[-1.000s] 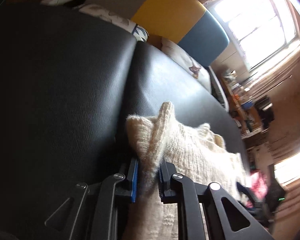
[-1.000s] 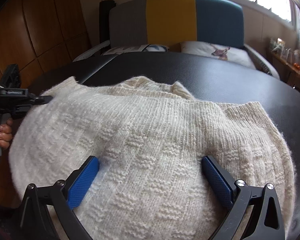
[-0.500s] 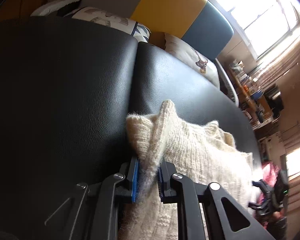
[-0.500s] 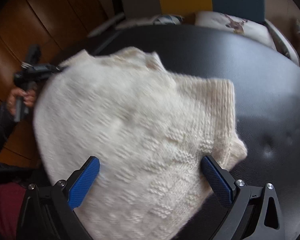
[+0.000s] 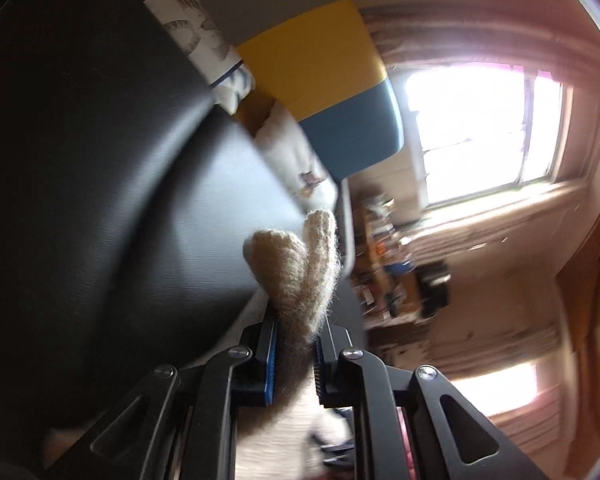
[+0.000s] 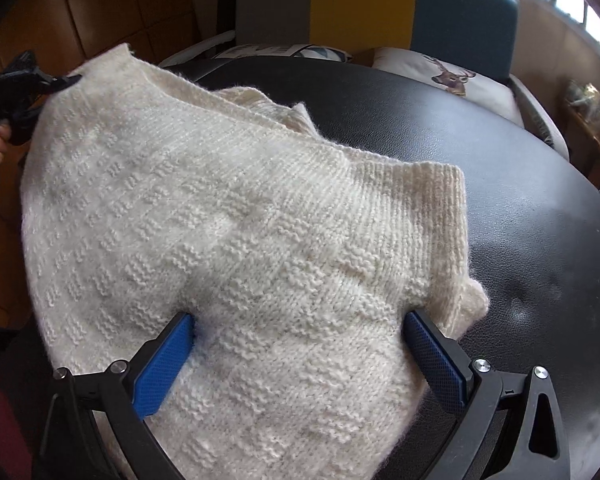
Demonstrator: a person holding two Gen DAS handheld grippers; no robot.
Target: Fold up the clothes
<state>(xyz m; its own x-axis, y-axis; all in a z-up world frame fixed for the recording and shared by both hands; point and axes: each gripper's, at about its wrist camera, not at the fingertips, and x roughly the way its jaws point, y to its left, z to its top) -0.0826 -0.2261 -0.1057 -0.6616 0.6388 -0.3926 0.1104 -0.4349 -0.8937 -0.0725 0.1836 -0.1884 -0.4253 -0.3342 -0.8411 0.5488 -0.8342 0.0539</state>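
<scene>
Left fingers (image 5: 294,354) pinch the cream sweater (image 6: 240,240); right fingers (image 6: 300,356) spread wide, gripping nothing.

No text, label, brand, number or sign can be read anywhere in either view.

A black, grained leather-look bench (image 6: 440,128) with a rounded edge fills the middle ground. Behind it stands a padded headboard in grey, yellow and teal panels (image 6: 364,4). Against that rest a white cushion printed with a deer head (image 6: 452,76) and a second white cushion with a blue-grey pattern (image 6: 284,51). Brown wooden wall panels (image 6: 112,8) lie at the left. A bright window (image 5: 480,132) glares at the right, with a cluttered, blurred shelf (image 5: 384,264) below it.
</scene>
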